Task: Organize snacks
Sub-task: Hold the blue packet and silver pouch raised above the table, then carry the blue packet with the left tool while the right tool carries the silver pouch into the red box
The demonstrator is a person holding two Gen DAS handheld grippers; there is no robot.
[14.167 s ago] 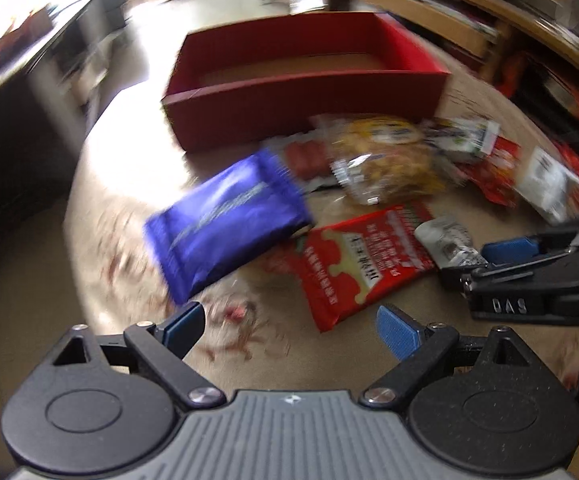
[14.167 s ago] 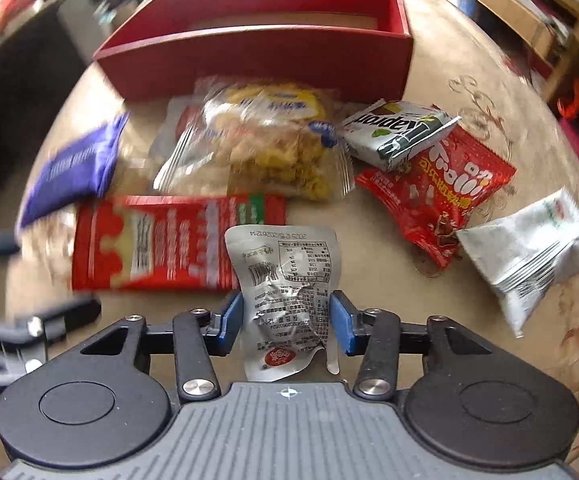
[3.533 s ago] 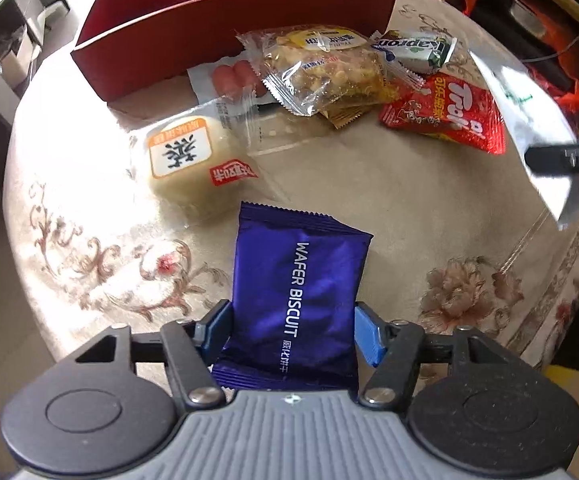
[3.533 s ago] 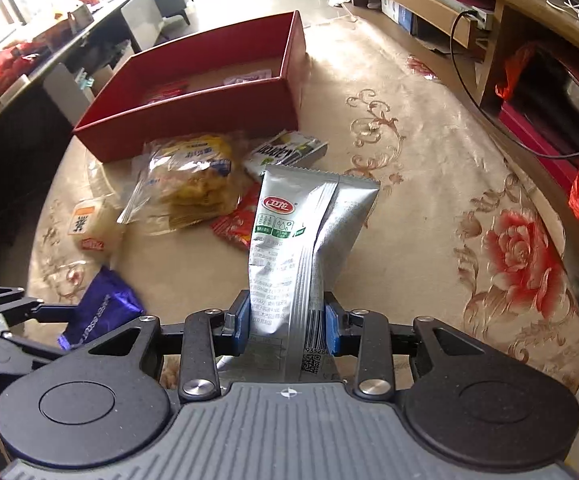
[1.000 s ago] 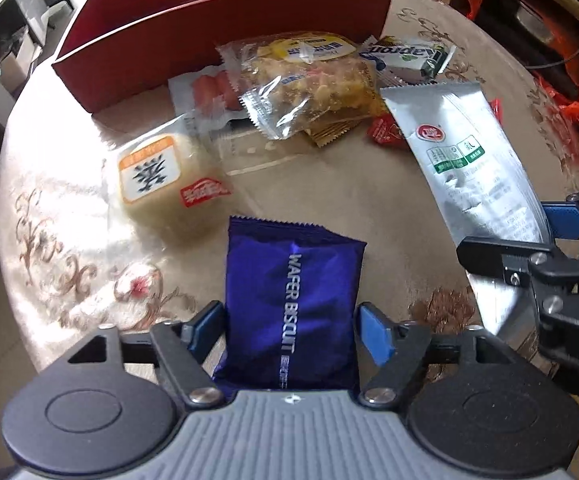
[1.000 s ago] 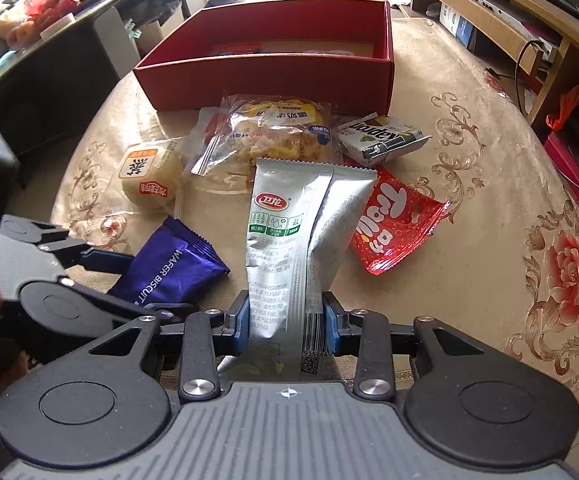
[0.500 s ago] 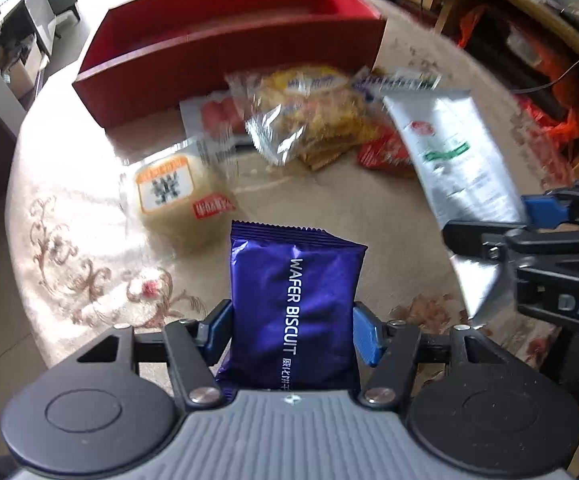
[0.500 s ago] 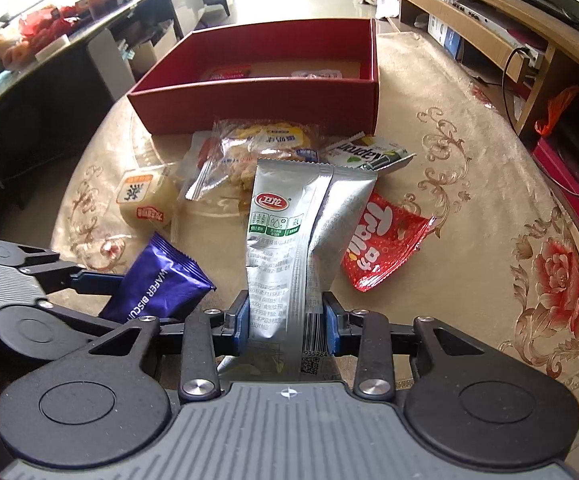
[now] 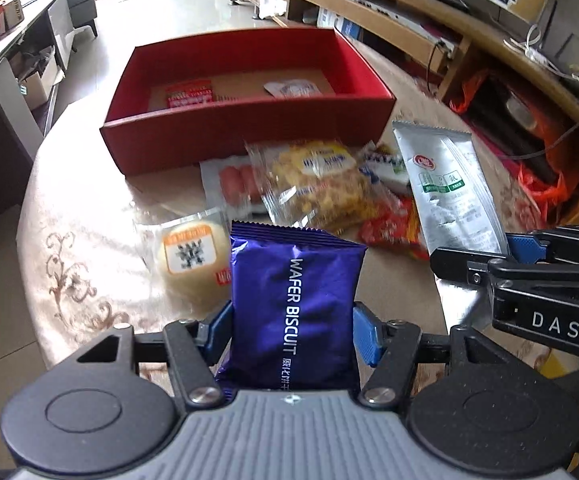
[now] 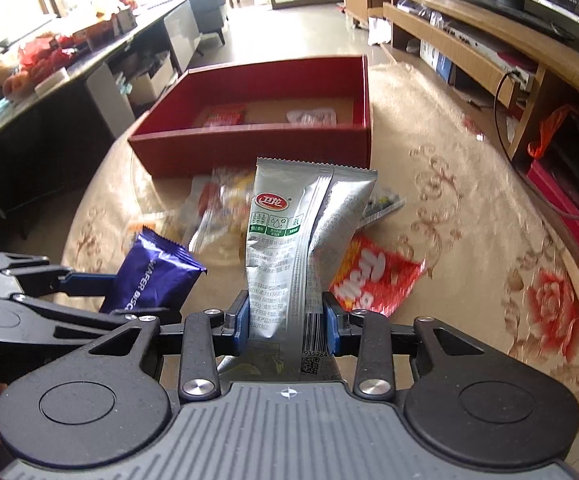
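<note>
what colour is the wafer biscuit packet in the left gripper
Deep purple-blue with white lettering; the wafer biscuit packet shows best in the left wrist view.

You see a glossy purple foil wafer biscuit pack (image 9: 293,304) in your left tool (image 9: 292,333) of matt black plastic with blue pads, a shiny crinkled silver foil pouch (image 10: 297,248), a matt red cardboard box (image 9: 245,120), and a smooth patterned cloth over the desk (image 9: 77,216).
</note>
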